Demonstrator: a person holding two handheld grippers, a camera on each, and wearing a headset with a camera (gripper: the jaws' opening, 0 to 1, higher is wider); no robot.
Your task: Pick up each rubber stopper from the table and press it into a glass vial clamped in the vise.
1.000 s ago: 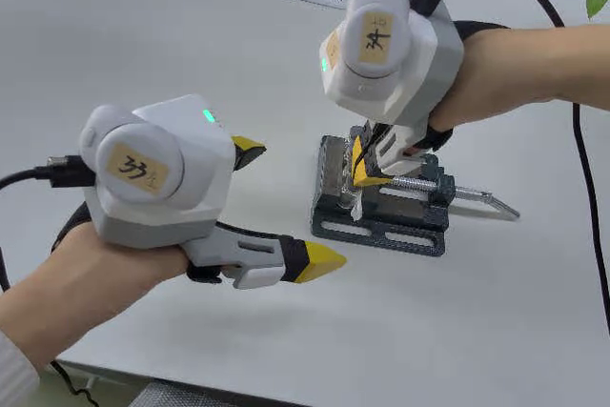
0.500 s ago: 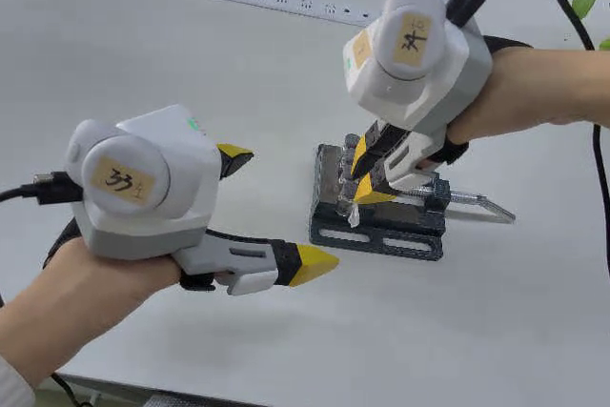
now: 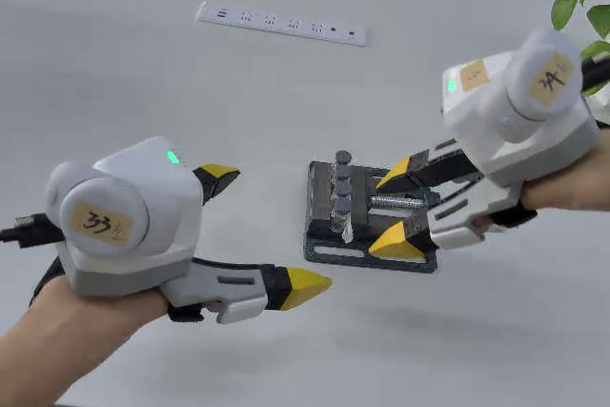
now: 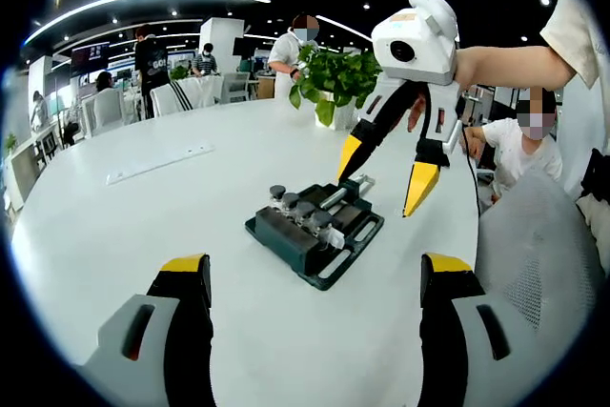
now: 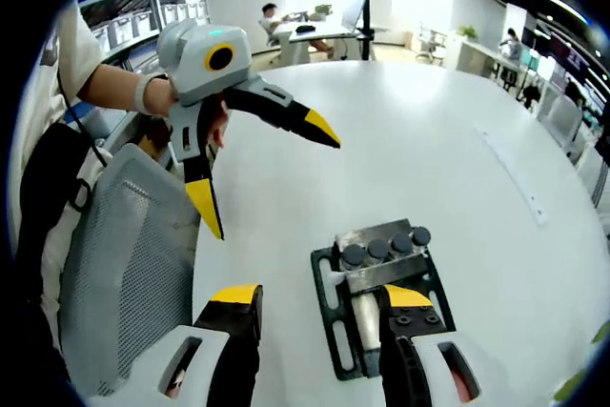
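Observation:
A dark vise [image 3: 374, 235] stands mid-table and clamps a row of several glass vials [image 3: 340, 199], each with a grey rubber stopper in its mouth. My right gripper [image 3: 393, 207] hangs open just right of the vise, its yellow tips apart from the vials, nothing between them. At the front left my left gripper [image 3: 267, 228] is wide open and empty, well short of the vise. The left gripper view has the vise [image 4: 329, 247], the vials [image 4: 295, 207] and the right gripper [image 4: 381, 175] behind them. In the right gripper view the vials [image 5: 386, 250] stand just ahead, the left gripper [image 5: 267, 173] beyond.
A white power strip [image 3: 281, 23] lies at the table's far side. A green plant [image 3: 581, 2] stands at the far right. A grey mesh chair [image 5: 114, 264] sits by the near edge. People sit at other tables in the background.
My right gripper has lifted off the vials and drawn back to the right, its jaws wider apart. The left gripper has stayed about where it was, still open.

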